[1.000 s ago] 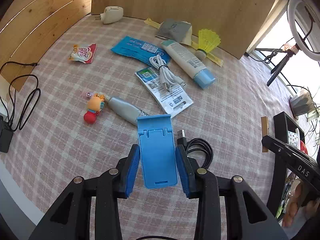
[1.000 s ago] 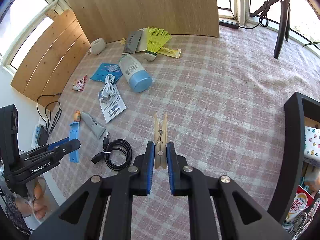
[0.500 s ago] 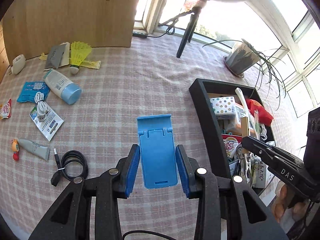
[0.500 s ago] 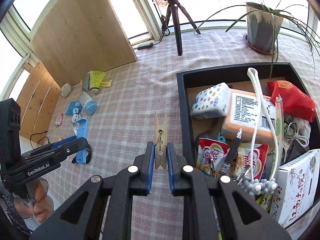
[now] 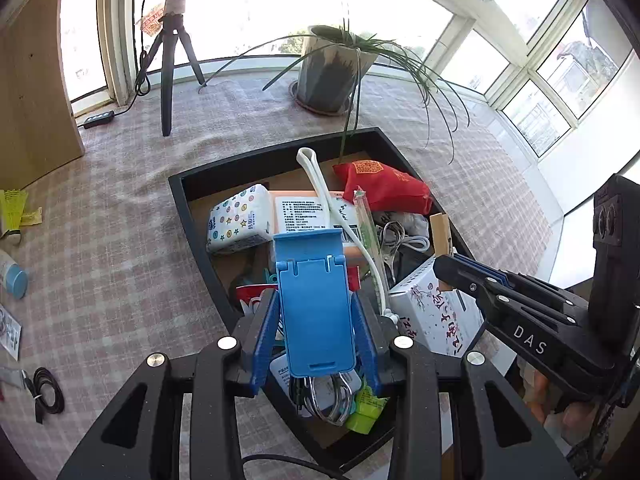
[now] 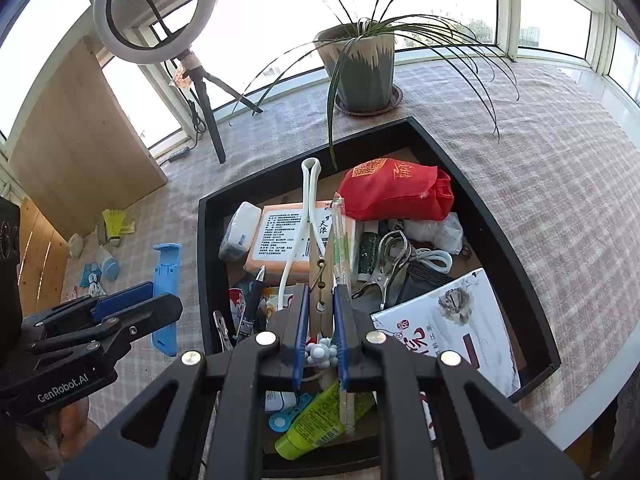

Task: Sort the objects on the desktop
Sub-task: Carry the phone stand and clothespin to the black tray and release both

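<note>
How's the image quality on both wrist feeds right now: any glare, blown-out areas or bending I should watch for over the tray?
Left wrist view: windows blown out white, black tray contents evenly lit and sharp, blue phone stand crisp. Right wrist view: same washed-out windows, strong fisheye curving of the tray rim, wooden clothespin in focus; frame corners dark in both.

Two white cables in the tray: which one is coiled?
The short white cable coiled at the tray's right side, beside the metal clip. The other white cable runs long and folded across the orange pack.
</note>
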Motion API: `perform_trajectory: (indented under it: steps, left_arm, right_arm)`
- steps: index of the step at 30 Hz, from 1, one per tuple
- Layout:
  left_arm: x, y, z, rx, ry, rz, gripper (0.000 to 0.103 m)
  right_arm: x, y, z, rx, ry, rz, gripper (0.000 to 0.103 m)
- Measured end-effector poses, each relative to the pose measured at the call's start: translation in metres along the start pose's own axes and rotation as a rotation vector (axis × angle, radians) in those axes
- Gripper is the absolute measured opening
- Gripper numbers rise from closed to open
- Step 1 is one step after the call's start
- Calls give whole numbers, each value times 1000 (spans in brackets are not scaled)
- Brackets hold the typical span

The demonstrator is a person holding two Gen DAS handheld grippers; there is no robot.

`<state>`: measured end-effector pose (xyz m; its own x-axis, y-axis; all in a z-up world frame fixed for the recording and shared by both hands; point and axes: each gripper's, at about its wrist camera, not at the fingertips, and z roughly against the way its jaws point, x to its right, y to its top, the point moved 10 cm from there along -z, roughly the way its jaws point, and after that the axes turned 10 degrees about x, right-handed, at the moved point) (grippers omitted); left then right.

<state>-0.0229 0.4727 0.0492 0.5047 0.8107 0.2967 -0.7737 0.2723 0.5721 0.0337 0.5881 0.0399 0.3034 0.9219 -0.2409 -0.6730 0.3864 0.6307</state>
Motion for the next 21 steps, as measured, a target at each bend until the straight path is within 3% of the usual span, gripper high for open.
perform_trajectory:
  steps: [9,11,14,21]
  left_arm:
    - [33,4,-11,-14,-46,-25,36]
    - [34,2,-11,-26,-53,-18,42]
    - [23,4,-6,-7,-30,-4,44]
    - [-19,3,8,9,20,43,43]
  right_arm:
    - [25,7,10,15,-27,-25,13]
    - [21,8,11,14,-6,-15,14]
    - [20,10,14,16,-20,-25,30]
    - [-1,12,15,13,26,-29,30]
